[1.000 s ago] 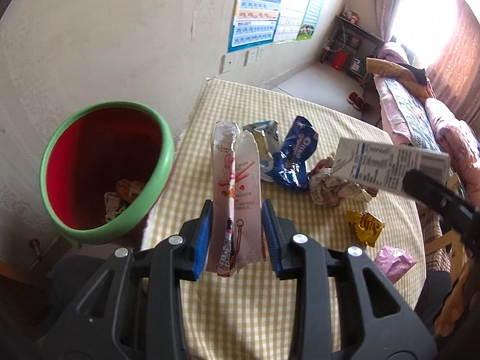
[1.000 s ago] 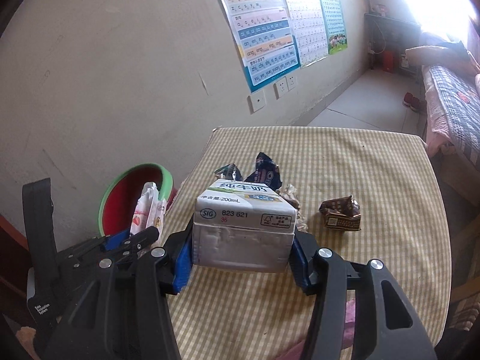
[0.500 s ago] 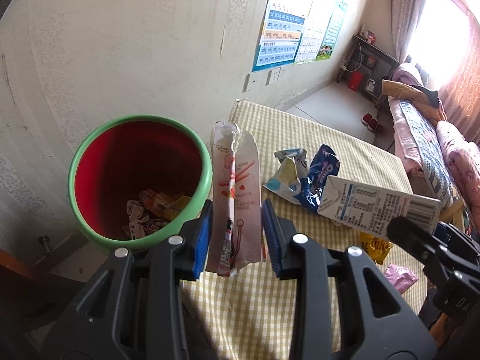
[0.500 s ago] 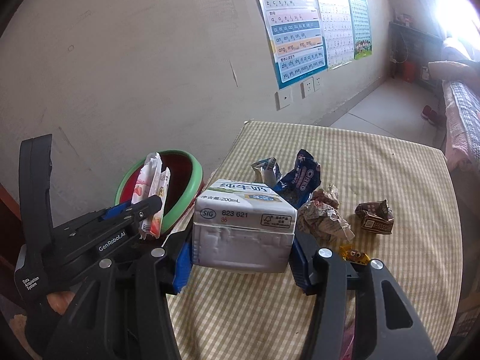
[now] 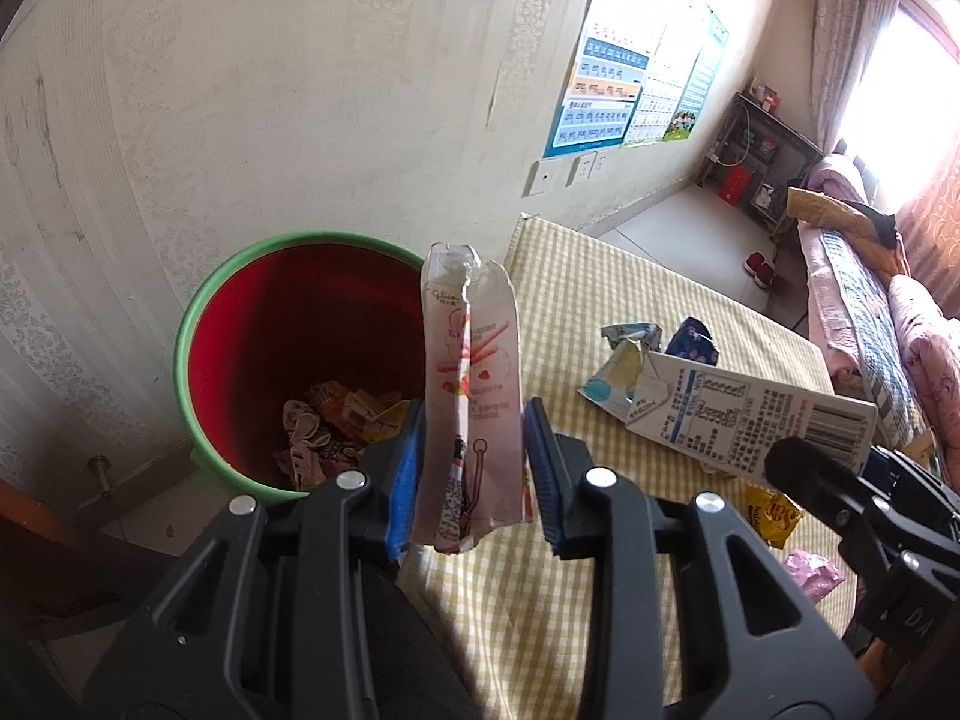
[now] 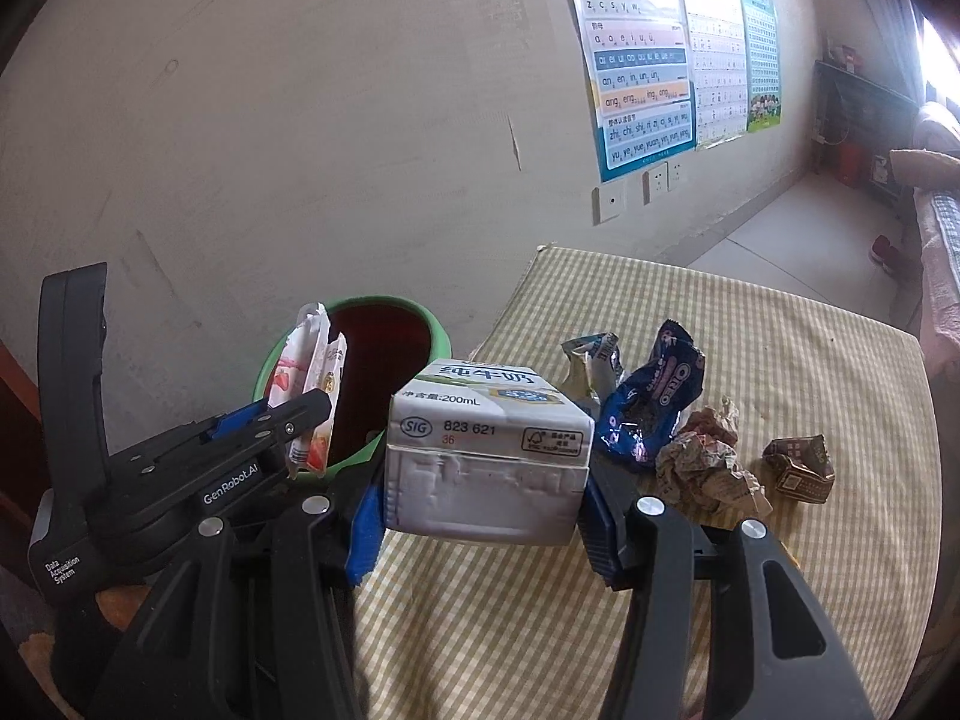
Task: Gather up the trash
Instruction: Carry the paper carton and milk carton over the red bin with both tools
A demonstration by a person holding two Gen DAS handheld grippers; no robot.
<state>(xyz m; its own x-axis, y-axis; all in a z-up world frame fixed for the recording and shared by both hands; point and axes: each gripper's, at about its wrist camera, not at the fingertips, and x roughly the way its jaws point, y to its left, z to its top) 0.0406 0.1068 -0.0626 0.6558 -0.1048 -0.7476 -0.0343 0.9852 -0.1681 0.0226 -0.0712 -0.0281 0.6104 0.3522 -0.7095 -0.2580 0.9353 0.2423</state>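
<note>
The left gripper [image 5: 471, 468] pinches a tall, flattened pink-and-white wrapper [image 5: 471, 396] by its lower part; the wrapper stands upright, torn open at the top, printed with red sticks and a strawberry, with "Glico" just readable near its upper edge. It hangs over the table's edge, right beside the bin [image 5: 210, 312], a red pail with a green rim that has crumpled wrappers lying at its bottom. The right gripper [image 6: 486, 480] clamps a white milk carton [image 6: 489, 450] across its width; the carton's sides are dented, and its end face reads "SIG", "823 621", "36" and "200mL", with Chinese characters above. In the left view the same carton shows a nutrition table and a barcode. It is held above the checked yellow tablecloth [image 6: 780, 324], near the bin side of the table. On the cloth lie a blue "OREO" pack [image 6: 651, 408], a torn white-and-blue pack [image 6: 591, 363], a paper ball [image 6: 708, 468], a brown wrapper [image 6: 801, 468], a yellow packet [image 5: 774, 513] and a pink packet [image 5: 813, 573]. The wall chart [image 6: 642, 60] carries pinyin rows such as "ang eng ing ong".
</note>
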